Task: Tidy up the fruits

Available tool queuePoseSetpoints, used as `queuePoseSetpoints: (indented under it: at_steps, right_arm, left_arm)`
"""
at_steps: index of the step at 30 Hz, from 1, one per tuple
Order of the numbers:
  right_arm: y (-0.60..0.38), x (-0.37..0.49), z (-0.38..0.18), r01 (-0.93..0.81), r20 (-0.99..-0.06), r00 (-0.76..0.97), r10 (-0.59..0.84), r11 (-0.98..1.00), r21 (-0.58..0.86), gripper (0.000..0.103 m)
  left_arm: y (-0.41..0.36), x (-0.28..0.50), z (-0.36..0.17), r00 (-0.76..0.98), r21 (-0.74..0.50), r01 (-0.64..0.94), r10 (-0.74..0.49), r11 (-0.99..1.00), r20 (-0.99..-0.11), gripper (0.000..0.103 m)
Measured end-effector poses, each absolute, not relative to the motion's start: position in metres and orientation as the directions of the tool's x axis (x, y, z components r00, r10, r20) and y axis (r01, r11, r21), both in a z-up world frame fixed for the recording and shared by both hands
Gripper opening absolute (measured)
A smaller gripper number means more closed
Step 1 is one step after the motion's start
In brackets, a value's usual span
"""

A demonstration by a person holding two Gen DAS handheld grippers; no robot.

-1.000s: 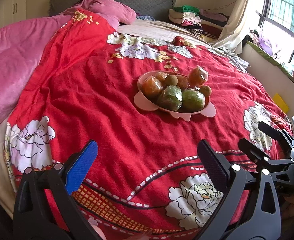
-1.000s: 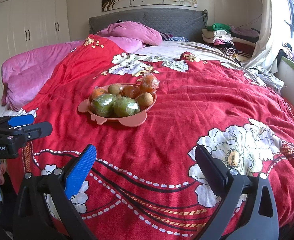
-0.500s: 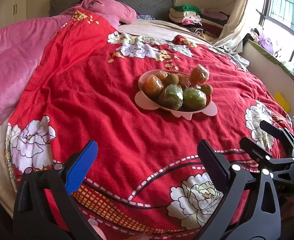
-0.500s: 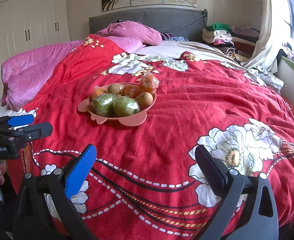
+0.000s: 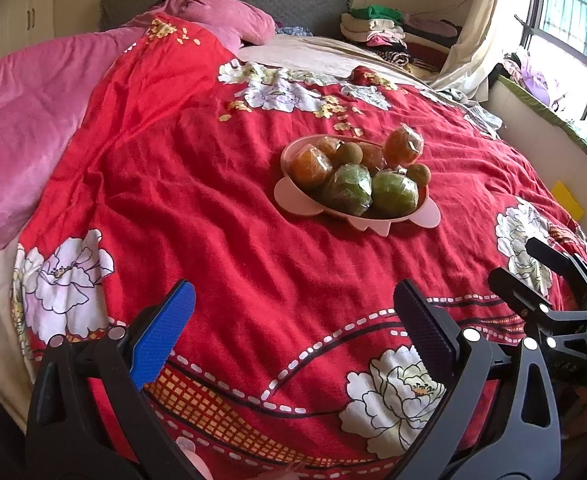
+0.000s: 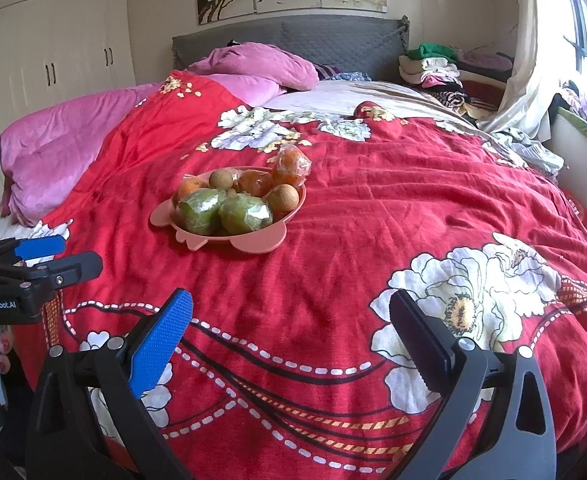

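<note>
Your left gripper [image 5: 293,312] and right gripper [image 6: 291,316] both stand wide, holding nothing, low over the near edge of the red bedspread [image 6: 373,208]. The pink plate [image 6: 253,242] of wrapped fruit [image 6: 245,212] lies well beyond them, mid-bed, left of your right gripper. Since a second ago, nothing has noticeably shifted.

One pink plate [image 6: 253,242] holds two green wrapped fruits [image 6: 201,210], three orange wrapped fruits [image 6: 291,168], and two small brown fruits [image 6: 283,198].
</note>
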State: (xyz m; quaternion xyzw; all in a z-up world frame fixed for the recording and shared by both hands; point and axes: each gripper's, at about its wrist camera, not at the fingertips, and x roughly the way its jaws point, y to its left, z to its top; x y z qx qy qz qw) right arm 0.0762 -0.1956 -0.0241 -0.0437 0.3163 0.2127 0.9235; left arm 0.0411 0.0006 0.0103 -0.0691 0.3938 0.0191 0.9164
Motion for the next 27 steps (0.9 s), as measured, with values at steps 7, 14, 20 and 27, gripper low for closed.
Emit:
queuePoseSetpoints:
  at_steps: [7, 14, 20, 27]
  right_arm:
    - [-0.196, 0.076, -0.025, -0.42, -0.604, 0.709, 0.365, 0.906, 0.055, 0.099]
    - [-0.198, 0.078, -0.027, -0.408, -0.608, 0.708, 0.36, 0.911, 0.065, 0.099]
    - [-0.216, 0.101, -0.029, -0.357, -0.628, 0.7, 0.341, 0.928, 0.106, 0.098]
    - [-0.282, 0.222, -0.021, -0.201, -0.717, 0.677, 0.166, 0.979, 0.037, 0.099]
  left_arm:
    - [-0.001, 0.041, 0.01, 0.691, -0.1, -0.086, -0.013, 0.991, -0.723, 0.093]
    - [-0.004, 0.046, 0.015, 0.667, -0.098, -0.062, -0.032, 0.993, -0.745, 0.093]
    - [0.025, 0.068, 0.036, 0.725, -0.169, -0.114, -0.035, 0.979, -0.688, 0.093]
    - [0.102, 0.154, -0.004, 0.633, -0.036, -0.249, 0.135, 0.968, -0.763, 0.093]
